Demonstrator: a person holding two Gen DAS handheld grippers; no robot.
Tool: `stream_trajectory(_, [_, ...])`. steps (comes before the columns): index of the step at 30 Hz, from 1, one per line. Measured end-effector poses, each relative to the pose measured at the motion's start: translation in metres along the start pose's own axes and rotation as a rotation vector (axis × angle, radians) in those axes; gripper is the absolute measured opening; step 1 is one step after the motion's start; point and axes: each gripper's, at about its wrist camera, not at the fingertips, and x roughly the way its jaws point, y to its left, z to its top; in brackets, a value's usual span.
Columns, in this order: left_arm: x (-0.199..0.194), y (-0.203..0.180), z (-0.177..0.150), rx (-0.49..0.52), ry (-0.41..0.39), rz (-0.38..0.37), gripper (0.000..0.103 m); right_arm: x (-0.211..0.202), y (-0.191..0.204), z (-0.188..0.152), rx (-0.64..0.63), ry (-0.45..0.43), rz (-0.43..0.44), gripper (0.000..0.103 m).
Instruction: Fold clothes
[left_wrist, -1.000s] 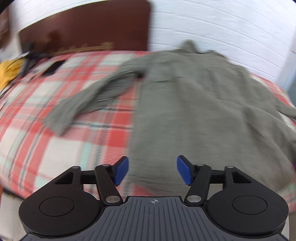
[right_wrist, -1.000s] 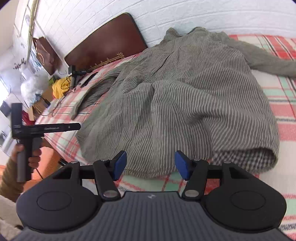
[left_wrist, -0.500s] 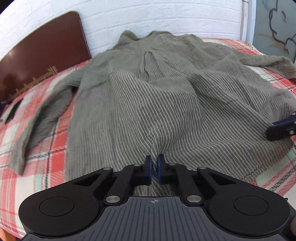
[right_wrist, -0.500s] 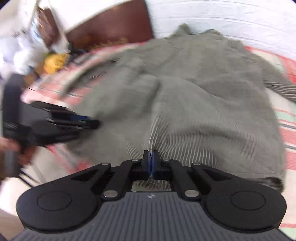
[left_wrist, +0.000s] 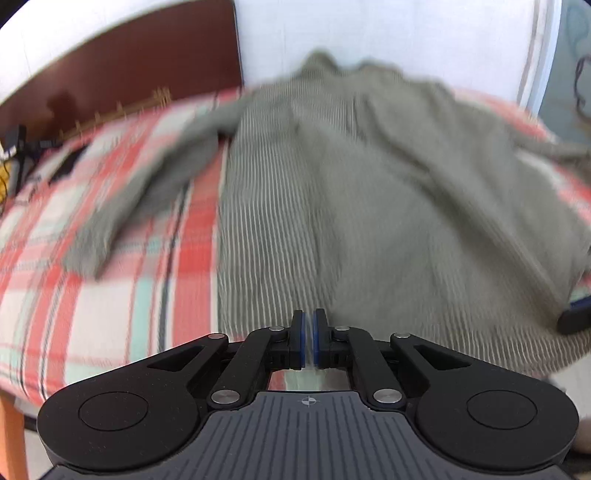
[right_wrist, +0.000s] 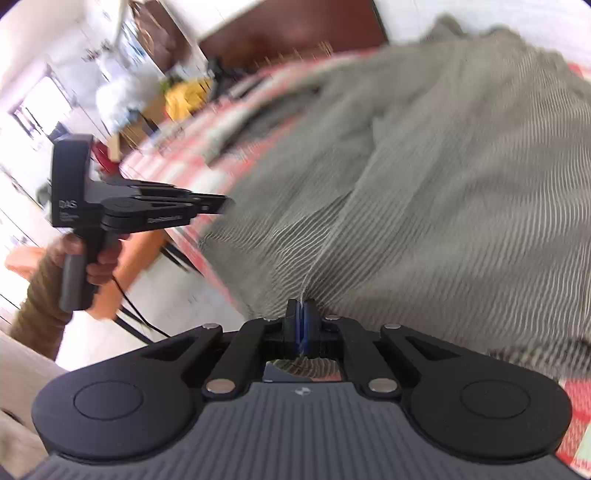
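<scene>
The right gripper (right_wrist: 302, 325) is clamping the near hem of the grey-green striped fabric shirt (right_wrist: 443, 184), fabric pinched between its blue pads. The left gripper (left_wrist: 307, 339) is gripping the same hem, jaws nearly closed. Beyond both, the shirt is lying spread across the red plaid bedcover (left_wrist: 92, 258), collar toward the dark brown wooden headboard (left_wrist: 129, 74).

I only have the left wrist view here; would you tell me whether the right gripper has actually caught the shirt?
Observer: Yes, the right gripper is shut on the shirt; a pleat of hem rises from its pads.
Operator: Thank you. How does my left gripper look from there?
Observer: The left gripper shows side-on, its tip at the shirt's left hem edge; blur hides the contact.
Operator: And the grip on its handle?
Observer: The left hand wraps the handle fully, below a brown sleeve.
</scene>
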Motion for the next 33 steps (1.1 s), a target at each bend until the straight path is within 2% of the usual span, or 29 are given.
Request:
stream_trajectory(3, [0.004, 0.001, -0.008, -0.012, 0.027, 0.0, 0.001, -0.003, -0.005, -0.007, 0.021, 0.013, 0.003, 0.006])
stream_trajectory(5, [-0.001, 0.007, -0.005, -0.042, 0.001, 0.008, 0.031, -0.016, -0.007, -0.007, 0.016, -0.03, -0.003, 0.01])
stream_trajectory(6, [-0.004, 0.012, 0.0, -0.064, -0.024, 0.033, 0.04, -0.027, -0.01, -0.006, 0.019, -0.067, -0.011, 0.022])
stream_trajectory(7, [-0.007, 0.017, 0.004, -0.086, -0.049, 0.059, 0.066, -0.04, -0.014, -0.005, 0.026, -0.115, -0.028, 0.029])
stream_trajectory(8, [-0.009, 0.023, 0.008, -0.109, -0.077, 0.087, 0.082, -0.053, -0.019, -0.004, 0.034, -0.164, -0.061, 0.038])
stream_trajectory(10, [-0.007, 0.035, 0.016, -0.145, -0.116, 0.137, 0.084, -0.075, -0.031, -0.004, 0.061, -0.247, -0.147, 0.04])
stream_trajectory(12, [0.002, 0.044, 0.021, -0.167, -0.104, 0.147, 0.084, -0.087, -0.049, -0.005, 0.127, -0.293, -0.243, 0.041])
stream_trajectory(16, [0.026, 0.055, 0.025, -0.191, -0.039, 0.137, 0.084, -0.086, -0.092, -0.016, 0.261, -0.276, -0.432, 0.043])
stream_trajectory(19, [0.036, 0.054, 0.024, -0.197, -0.016, 0.119, 0.083, -0.08, -0.11, -0.027, 0.293, -0.236, -0.521, 0.047])
stream_trajectory(21, [0.039, 0.052, 0.024, -0.193, -0.009, 0.089, 0.071, -0.077, -0.117, -0.033, 0.304, -0.229, -0.511, 0.051])
stream_trajectory(23, [0.038, 0.048, 0.024, -0.174, -0.012, 0.076, 0.024, -0.074, -0.117, -0.035, 0.295, -0.231, -0.5, 0.053])
stream_trajectory(25, [0.037, 0.046, 0.025, -0.182, -0.014, 0.087, 0.003, -0.073, -0.117, -0.034, 0.294, -0.234, -0.477, 0.043])
stream_trajectory(26, [0.035, 0.047, 0.026, -0.19, -0.017, 0.086, 0.0, -0.072, -0.118, -0.032, 0.311, -0.236, -0.444, 0.014])
stream_trajectory(27, [0.032, 0.049, 0.026, -0.201, -0.022, 0.09, 0.0, -0.071, -0.118, -0.029, 0.329, -0.237, -0.411, 0.002])
stream_trajectory(33, [0.015, 0.071, 0.023, -0.254, -0.041, 0.131, 0.0, -0.112, -0.106, -0.03, 0.354, -0.336, -0.334, 0.002])
